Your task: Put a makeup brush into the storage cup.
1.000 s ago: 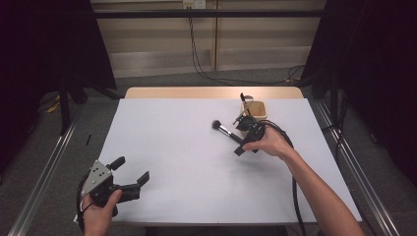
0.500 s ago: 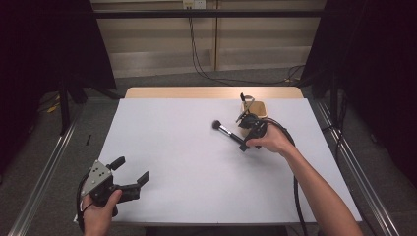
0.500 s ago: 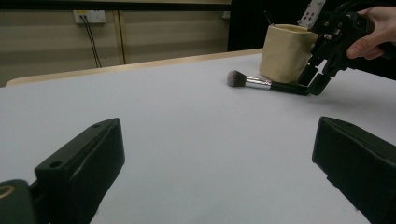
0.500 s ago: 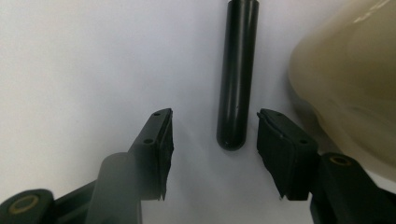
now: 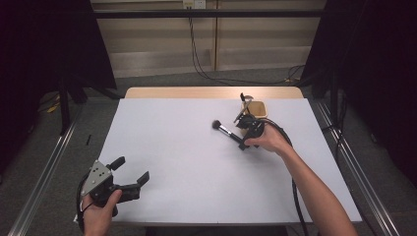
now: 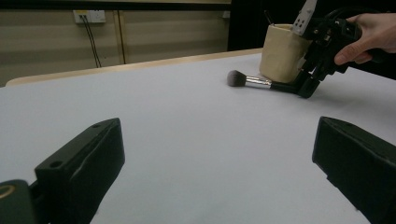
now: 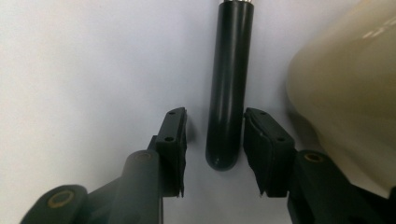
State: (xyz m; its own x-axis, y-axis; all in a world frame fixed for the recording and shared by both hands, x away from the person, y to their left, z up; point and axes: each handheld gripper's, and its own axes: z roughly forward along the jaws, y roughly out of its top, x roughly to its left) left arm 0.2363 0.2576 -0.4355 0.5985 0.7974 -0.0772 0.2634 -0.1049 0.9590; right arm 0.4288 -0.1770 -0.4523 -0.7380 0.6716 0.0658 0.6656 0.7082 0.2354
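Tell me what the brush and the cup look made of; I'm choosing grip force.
Brush: the handle looks like glossy black plastic, though lacquered wood is possible, with a shiny metal collar and soft dark bristles. Cup: matte cream, thick-walled, probably ceramic or stoneware, though molded plastic cannot be ruled out. The right gripper straddles the handle end with gaps on both sides.

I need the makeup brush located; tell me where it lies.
The makeup brush lies on the table's far right in the high view, beside the beige cup, handle between the right claw's open jaws.

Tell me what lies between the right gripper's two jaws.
The makeup brush: its black handle end sits in the right gripper, jaws not yet touching it, in the right gripper view.
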